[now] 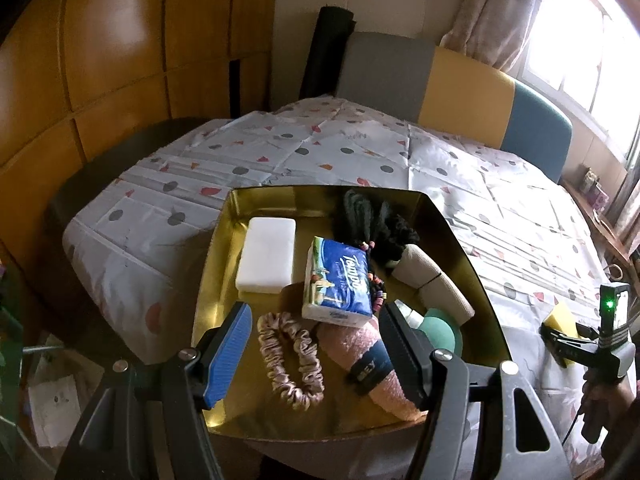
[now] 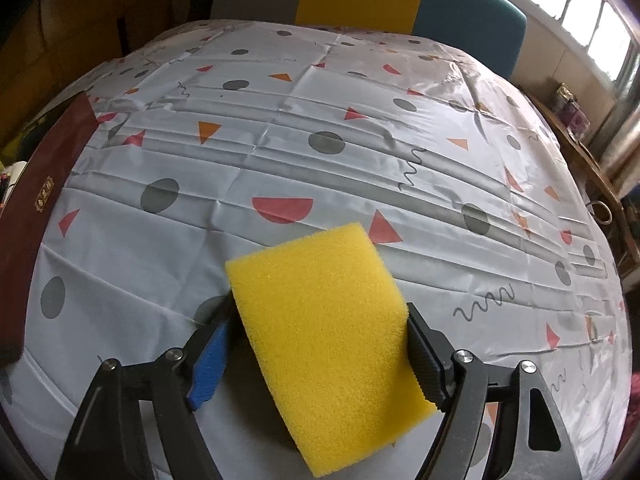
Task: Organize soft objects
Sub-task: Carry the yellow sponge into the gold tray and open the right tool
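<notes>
A gold tray [image 1: 224, 248] holds soft things: a white sponge [image 1: 267, 255], a blue tissue pack [image 1: 338, 280], a pink scrunchie [image 1: 290, 360], a pink rolled sock [image 1: 370, 360], a beige roll [image 1: 434, 286], a green puff [image 1: 440, 330] and black yarn [image 1: 372, 224]. My left gripper [image 1: 316, 356] is open and empty, just above the scrunchie and sock. My right gripper [image 2: 316, 344] is shut on a yellow sponge [image 2: 328, 336] and holds it over the tablecloth. In the left wrist view the right gripper [image 1: 560, 336] shows to the right of the tray, with the sponge [image 1: 560, 318] in it.
The table has a grey patterned tablecloth [image 2: 320, 120]. The tray's dark red outer side [image 2: 36, 200] is at the left of the right wrist view. A grey, yellow and blue chair back [image 1: 460, 88] stands behind the table. Wooden panels [image 1: 120, 60] are at the left.
</notes>
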